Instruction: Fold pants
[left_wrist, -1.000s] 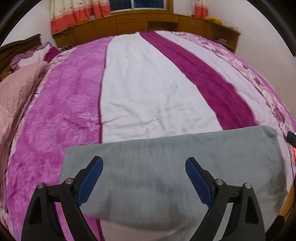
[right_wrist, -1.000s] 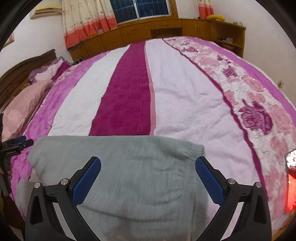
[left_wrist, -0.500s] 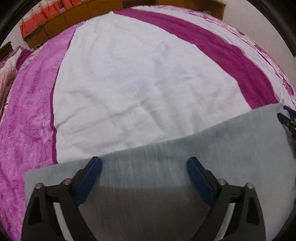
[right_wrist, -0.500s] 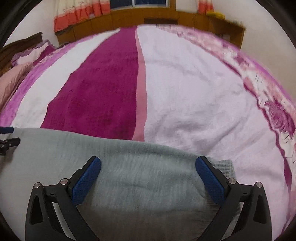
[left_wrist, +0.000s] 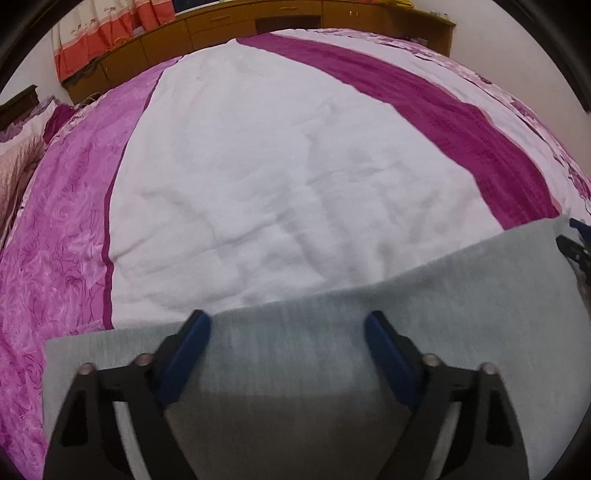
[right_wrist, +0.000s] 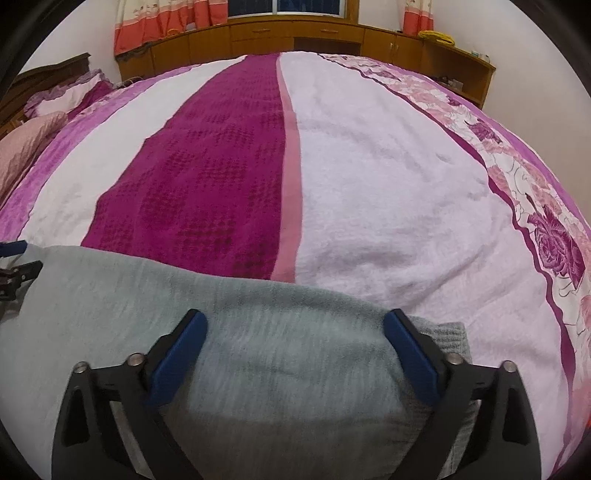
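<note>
1. The bedspread (left_wrist: 280, 177), striped white, magenta and pink with a rose-print border, covers the whole bed; no brand, label or writing can be read anywhere.
2. The grey pants (right_wrist: 280, 354) lie flat along the near edge of the bedspread, a ribbed hem at their right end.
3. The left gripper (left_wrist: 288, 328) is over the pants' far fold edge; its jaws have just been closing yet stand wide, cloth beneath them, the pads clear of it.
4. The right gripper (right_wrist: 295, 328) is near the hem, jaws likewise just narrowed, released, pinching nothing.
</note>
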